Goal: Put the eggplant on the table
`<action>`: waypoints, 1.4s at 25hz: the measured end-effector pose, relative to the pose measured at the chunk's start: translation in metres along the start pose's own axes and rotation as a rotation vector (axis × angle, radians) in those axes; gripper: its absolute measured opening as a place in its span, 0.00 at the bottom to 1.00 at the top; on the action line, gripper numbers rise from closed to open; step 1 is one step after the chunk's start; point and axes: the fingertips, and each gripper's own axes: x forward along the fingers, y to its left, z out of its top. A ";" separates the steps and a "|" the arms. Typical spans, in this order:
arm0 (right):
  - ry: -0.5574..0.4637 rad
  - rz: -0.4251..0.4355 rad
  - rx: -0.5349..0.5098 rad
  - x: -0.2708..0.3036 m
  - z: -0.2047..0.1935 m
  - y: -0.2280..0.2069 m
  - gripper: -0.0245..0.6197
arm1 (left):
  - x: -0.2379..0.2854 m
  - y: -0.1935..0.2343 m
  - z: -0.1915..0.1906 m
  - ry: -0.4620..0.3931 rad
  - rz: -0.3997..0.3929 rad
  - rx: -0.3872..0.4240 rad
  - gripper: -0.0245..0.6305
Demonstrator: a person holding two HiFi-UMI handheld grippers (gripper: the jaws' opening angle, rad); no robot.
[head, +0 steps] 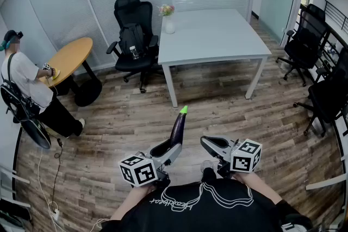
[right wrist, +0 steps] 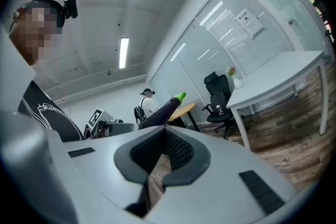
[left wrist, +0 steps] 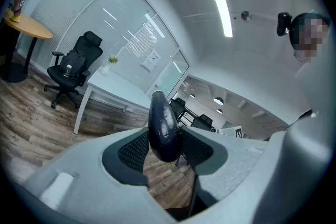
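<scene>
1. A wood-plank floor [head: 136, 117] fills the room, with glass walls and blinds behind.
2. A white table [head: 217, 35] stands in the middle, toward the back; its top is bare apart from one small item at the left rear corner.
3. Black office chairs [head: 302, 41] cluster along the right side. Another black chair [head: 133, 35] sits just beside the table's left end, with a dark backpack [head: 132, 41] on its seat.
4. A round wooden table [head: 68, 57] stands at the far left, and a person [head: 27, 84] is bent over its edge.
5. The left gripper [head: 169, 149] is at the bottom centre. Its jaws are clamped on the fat end of the eggplant [head: 178, 127].
6. The right gripper [head: 209, 144] hangs just beside it, jaws closed together on nothing (only floor shows behind them).
7. The eggplant is dark purple and stands nearly upright, green stem tip uppermost. It is held in the air above the floor, well apart from the white table.
8. A small white vase of flowers [head: 169, 24] is the item on the table's corner.
</scene>
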 end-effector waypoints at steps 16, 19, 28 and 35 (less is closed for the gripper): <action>-0.016 -0.031 0.066 0.000 0.012 -0.052 0.05 | 0.052 0.017 0.009 0.050 -0.025 -0.018 0.34; -0.008 -0.019 0.067 0.008 0.021 -0.070 0.05 | 0.071 0.028 0.017 0.057 -0.020 -0.020 0.34; -0.011 -0.025 0.069 0.017 0.068 -0.153 0.05 | 0.158 0.057 0.056 0.072 -0.022 -0.030 0.34; -0.023 -0.047 0.081 0.008 0.104 -0.223 0.05 | 0.235 0.065 0.083 0.080 -0.039 -0.014 0.34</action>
